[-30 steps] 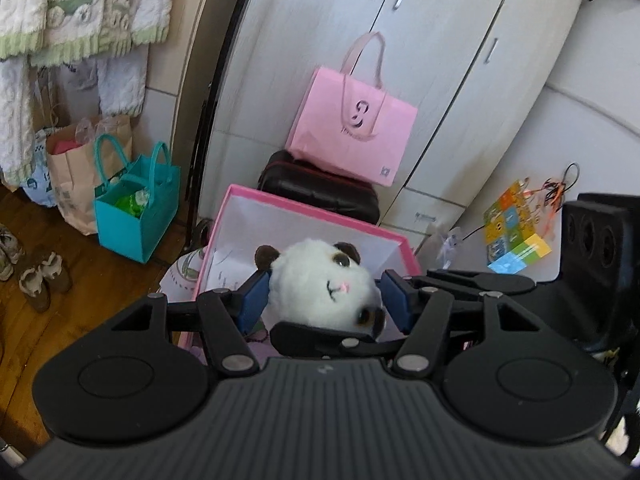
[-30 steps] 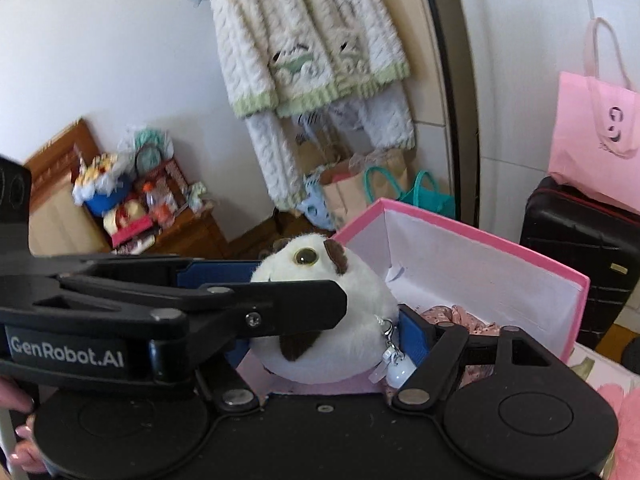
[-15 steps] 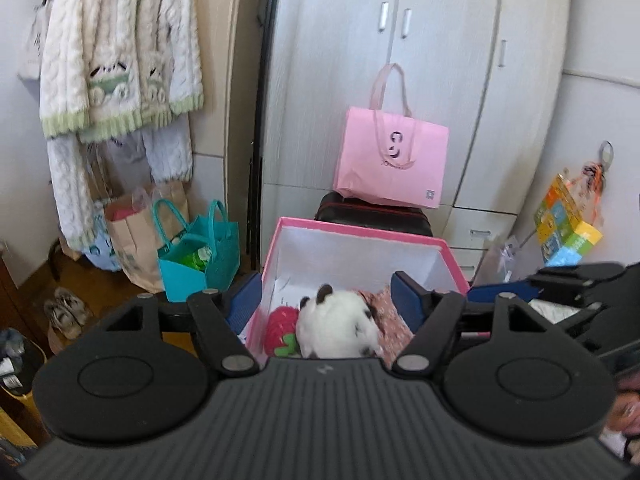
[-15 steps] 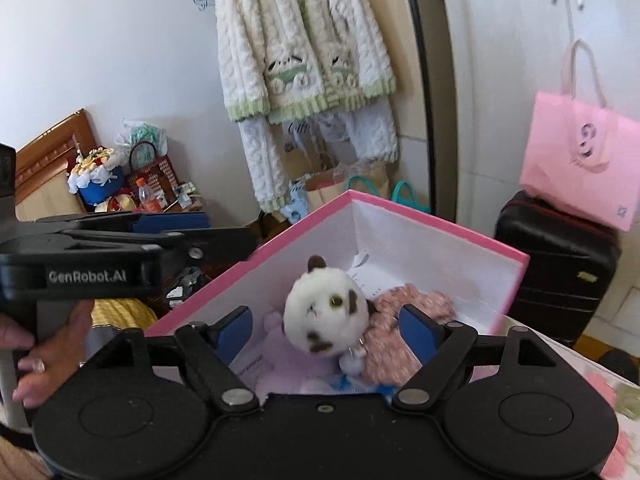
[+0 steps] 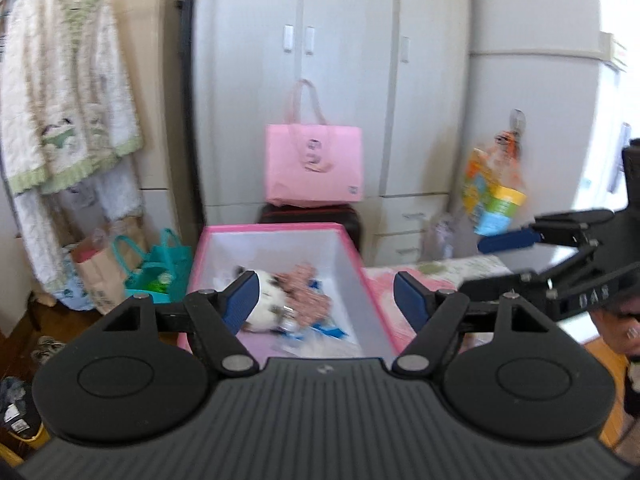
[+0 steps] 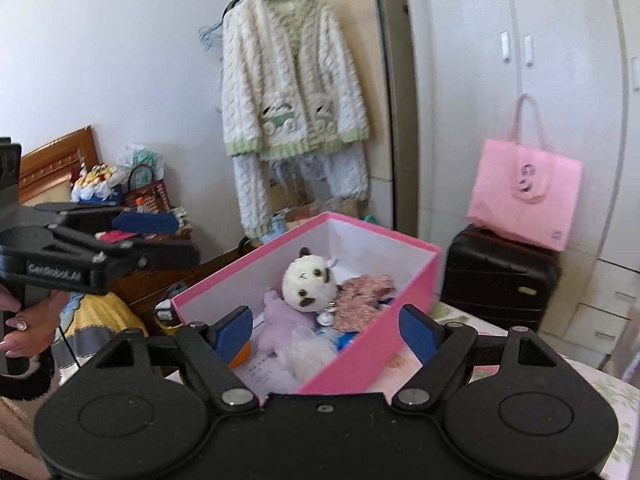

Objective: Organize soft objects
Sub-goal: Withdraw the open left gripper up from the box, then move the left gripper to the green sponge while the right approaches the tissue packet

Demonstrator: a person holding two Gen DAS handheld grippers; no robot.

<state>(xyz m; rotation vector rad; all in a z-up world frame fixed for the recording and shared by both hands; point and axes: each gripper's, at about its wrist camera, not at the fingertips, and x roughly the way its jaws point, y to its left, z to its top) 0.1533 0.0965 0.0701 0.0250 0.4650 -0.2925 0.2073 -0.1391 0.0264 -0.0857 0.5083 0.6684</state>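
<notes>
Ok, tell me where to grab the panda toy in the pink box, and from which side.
Grip the panda toy across its round white head, coming straight down from above. It lies on top of the other soft toys, while the pink box walls block any sideways approach. The right gripper is already open.

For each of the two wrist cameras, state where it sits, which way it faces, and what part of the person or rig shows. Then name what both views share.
Left wrist: behind the open left tongs, facing the wardrobe; right tongs enter at right.
Right wrist: behind the open right tongs, facing the hanging cardigan; the left hand shows at left.
Shared: pink box, panda plush, pink bag.
</notes>
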